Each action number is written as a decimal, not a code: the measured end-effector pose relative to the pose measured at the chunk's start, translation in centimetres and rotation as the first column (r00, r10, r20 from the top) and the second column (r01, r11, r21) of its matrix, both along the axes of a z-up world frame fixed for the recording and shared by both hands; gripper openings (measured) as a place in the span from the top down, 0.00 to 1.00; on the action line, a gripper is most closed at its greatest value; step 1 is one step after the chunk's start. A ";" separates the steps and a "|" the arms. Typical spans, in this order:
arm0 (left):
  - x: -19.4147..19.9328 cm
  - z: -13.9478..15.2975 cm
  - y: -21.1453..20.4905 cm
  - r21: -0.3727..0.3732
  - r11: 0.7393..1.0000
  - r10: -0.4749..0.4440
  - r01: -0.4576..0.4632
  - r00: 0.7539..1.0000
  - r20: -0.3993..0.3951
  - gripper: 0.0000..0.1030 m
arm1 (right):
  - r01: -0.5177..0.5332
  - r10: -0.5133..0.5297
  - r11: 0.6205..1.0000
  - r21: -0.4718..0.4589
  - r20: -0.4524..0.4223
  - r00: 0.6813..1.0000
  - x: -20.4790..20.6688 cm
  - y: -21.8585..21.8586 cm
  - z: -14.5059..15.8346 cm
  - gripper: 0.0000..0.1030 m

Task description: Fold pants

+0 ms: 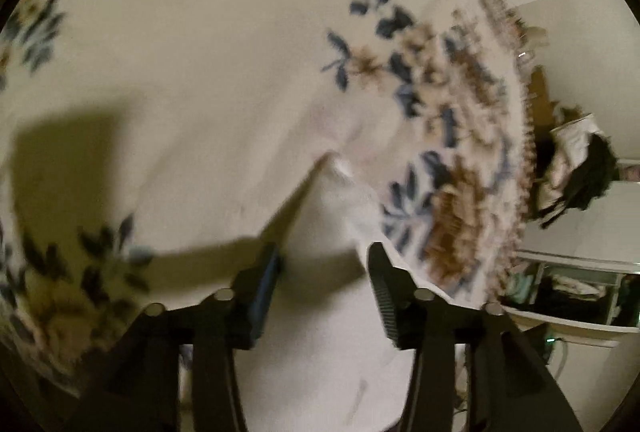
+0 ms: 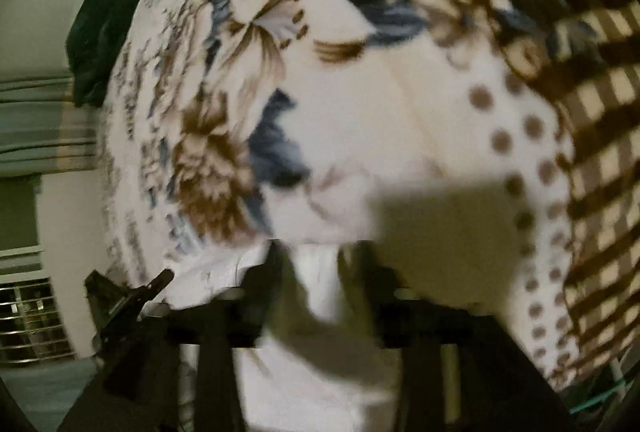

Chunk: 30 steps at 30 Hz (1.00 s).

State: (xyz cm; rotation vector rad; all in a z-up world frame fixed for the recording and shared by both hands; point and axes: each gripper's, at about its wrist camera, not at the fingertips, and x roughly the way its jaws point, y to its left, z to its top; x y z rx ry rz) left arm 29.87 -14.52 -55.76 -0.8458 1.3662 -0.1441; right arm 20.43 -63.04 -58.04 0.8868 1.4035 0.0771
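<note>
**Both grippers spread over white pants on a floral bed blanket**

I hold my left gripper (image 1: pixel 322 268) nearest the lens, its jaws spread apart with nothing pinched; the blue-padded finger sits at 7 o'clock and the ribbed one at 5 o'clock of the frame. Directly beneath and between them lie the white pants (image 1: pixel 320 332), pale cloth running from the bottom edge up toward 12 o'clock, where it narrows to a bunched, rumpled tip near the frame's middle. That long axis lines up roughly with the way my gripper points, so the cloth lies straight ahead and below. Beyond it stretches the floral blanket (image 1: pixel 200 72), cream with blue and brown flowers, and past its fringed edge at 3 o'clock a heap of clothes (image 1: pixel 576 168) on the floor.

In the right wrist view my right gripper (image 2: pixel 316 272) is badly blurred, yet its fingers stand apart with the white cloth (image 2: pixel 320 292) showing between them; I judge nothing is clamped. My other gripper pokes in at 8 o'clock. Further out, the blanket's big flowers fill 10 to 12 o'clock and a brown checked border (image 2: pixel 580 32) curves from 1 to 4 o'clock. A dark green garment (image 2: pixel 108 20) sits at 10 o'clock.

Both grippers hang over the pants; the left looks closer to a graspable edge.
</note>
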 end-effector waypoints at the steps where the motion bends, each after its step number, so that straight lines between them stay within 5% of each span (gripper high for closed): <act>1: -0.8 0.3 0.2 -0.023 1.000 0.008 -0.008 1.000 0.007 0.33 | -0.009 0.009 1.000 0.009 0.001 1.000 -1.1 -0.2 0.3 0.23; 5: -5.2 0.4 0.1 -0.075 0.997 0.030 -0.031 1.000 -0.008 0.28 | 0.011 -0.008 1.000 0.019 -0.124 0.992 -6.2 -0.7 -1.1 0.20; 10: -8.1 -1.6 -1.2 -0.039 0.999 -0.003 0.000 0.997 -0.075 0.28 | 0.278 -0.223 0.935 0.221 -0.243 0.944 -12.7 -0.4 -6.1 0.21; 12: -8.4 -1.8 -1.4 -0.017 1.000 -0.019 0.018 0.997 -0.078 0.28 | 0.337 -0.274 0.893 0.299 -0.234 0.933 -13.5 0.7 -7.1 0.35; 13: -8.5 -1.8 -1.5 -0.016 1.000 -0.023 0.022 0.997 -0.076 0.28 | 0.336 -0.274 0.893 0.301 -0.230 0.934 -13.5 1.2 -7.2 0.60; 14: -8.5 -1.8 -1.5 -0.005 0.999 -0.032 0.031 0.997 -0.075 0.28 | 0.327 -0.277 0.914 0.241 -0.219 0.936 -13.4 1.8 -6.8 0.74; 20: -8.5 -1.4 -2.3 0.055 0.993 -0.102 0.105 0.993 -0.059 0.23 | 0.281 -0.277 0.960 0.016 -0.118 0.954 -14.5 2.3 -1.1 0.87; 23: -8.7 -2.2 -2.7 0.056 0.992 -0.110 0.114 0.991 -0.070 0.20 | 0.257 -0.251 0.967 0.007 -0.177 0.952 -14.6 2.0 -3.0 0.85; 25: -8.6 -2.4 -2.6 0.055 0.993 -0.102 0.106 0.992 -0.075 0.20 | 0.248 -0.228 0.965 0.080 -0.204 0.952 -13.9 2.3 -4.7 0.77; 27: -8.5 -2.1 -2.4 0.051 0.993 -0.099 0.103 0.993 -0.067 0.20 | 0.243 -0.218 0.964 0.110 -0.205 0.954 -13.8 2.2 -4.7 0.63; 29: -8.5 -1.6 -2.0 0.025 0.995 -0.094 0.095 0.995 -0.041 0.20 | 0.265 -0.246 0.952 0.154 -0.133 0.960 -14.5 2.3 -3.7 0.33; 30: -8.4 -1.5 -2.0 0.015 0.995 -0.096 0.096 0.995 -0.029 0.20 | 0.281 -0.266 0.942 0.185 -0.102 0.959 -15.1 2.5 -3.4 0.26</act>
